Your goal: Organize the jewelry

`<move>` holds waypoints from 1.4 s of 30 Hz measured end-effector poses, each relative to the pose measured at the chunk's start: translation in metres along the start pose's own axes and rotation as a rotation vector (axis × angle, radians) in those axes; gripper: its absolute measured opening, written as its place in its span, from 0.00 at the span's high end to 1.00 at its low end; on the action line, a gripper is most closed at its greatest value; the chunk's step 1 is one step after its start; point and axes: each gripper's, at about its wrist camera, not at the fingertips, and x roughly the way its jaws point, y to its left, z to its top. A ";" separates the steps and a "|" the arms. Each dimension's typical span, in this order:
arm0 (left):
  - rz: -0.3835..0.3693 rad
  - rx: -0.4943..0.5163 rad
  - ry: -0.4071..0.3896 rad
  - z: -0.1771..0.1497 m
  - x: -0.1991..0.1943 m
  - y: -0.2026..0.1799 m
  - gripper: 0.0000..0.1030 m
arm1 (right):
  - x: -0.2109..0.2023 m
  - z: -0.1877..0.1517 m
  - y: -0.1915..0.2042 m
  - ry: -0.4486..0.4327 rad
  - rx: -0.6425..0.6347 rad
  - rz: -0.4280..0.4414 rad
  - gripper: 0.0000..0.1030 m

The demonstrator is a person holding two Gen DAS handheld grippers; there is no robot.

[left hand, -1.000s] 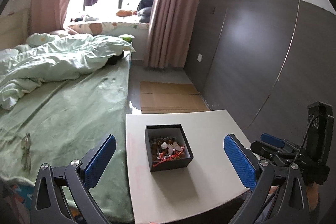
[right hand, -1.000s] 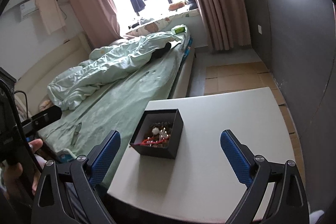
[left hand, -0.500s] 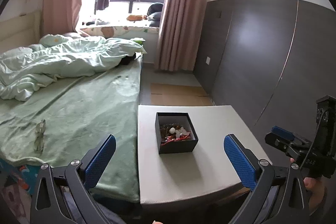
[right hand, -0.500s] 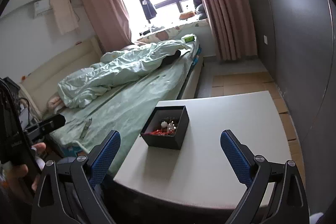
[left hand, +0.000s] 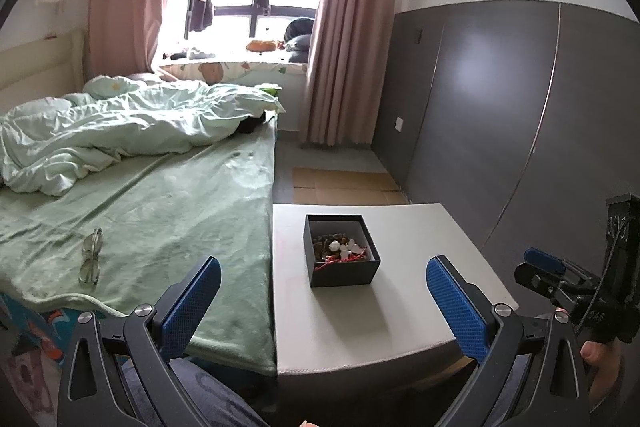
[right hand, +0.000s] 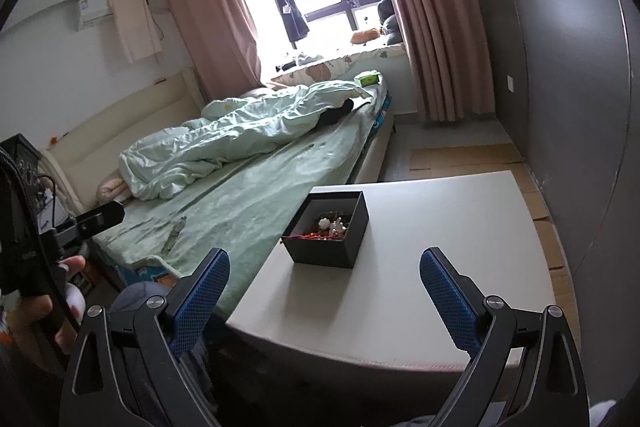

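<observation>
A small black open box (left hand: 340, 251) stands on a white table (left hand: 400, 307); it also shows in the right wrist view (right hand: 326, 229). Inside lies a jumble of jewelry (left hand: 340, 250): red cord, white pieces and dark beads. My left gripper (left hand: 320, 295) is open and empty, held back from the table's near edge, well short of the box. My right gripper (right hand: 325, 291) is open and empty, above the table's near edge, also short of the box. The right gripper shows at the far right of the left wrist view (left hand: 560, 279).
A bed with a green sheet (left hand: 152, 211) and rumpled duvet (left hand: 120, 127) adjoins the table's left side. Glasses (left hand: 91, 255) lie on the sheet. A dark grey wall (left hand: 520, 127) runs along the right. Cardboard (left hand: 344, 185) covers the floor beyond the table.
Both grippers have pulled back and up from the table, so the box looks smaller and farther away. Both stay open and empty. The box has not moved.
</observation>
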 end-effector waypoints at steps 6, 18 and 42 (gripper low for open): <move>-0.004 0.001 -0.002 -0.001 -0.002 0.000 0.00 | -0.004 -0.001 0.001 -0.007 0.004 0.001 0.07; 0.014 0.008 -0.014 -0.001 -0.002 -0.007 0.00 | -0.007 -0.002 0.001 -0.011 0.004 0.002 0.07; 0.053 0.040 -0.042 -0.005 -0.008 -0.012 0.00 | -0.007 0.000 0.000 -0.013 0.005 -0.006 0.07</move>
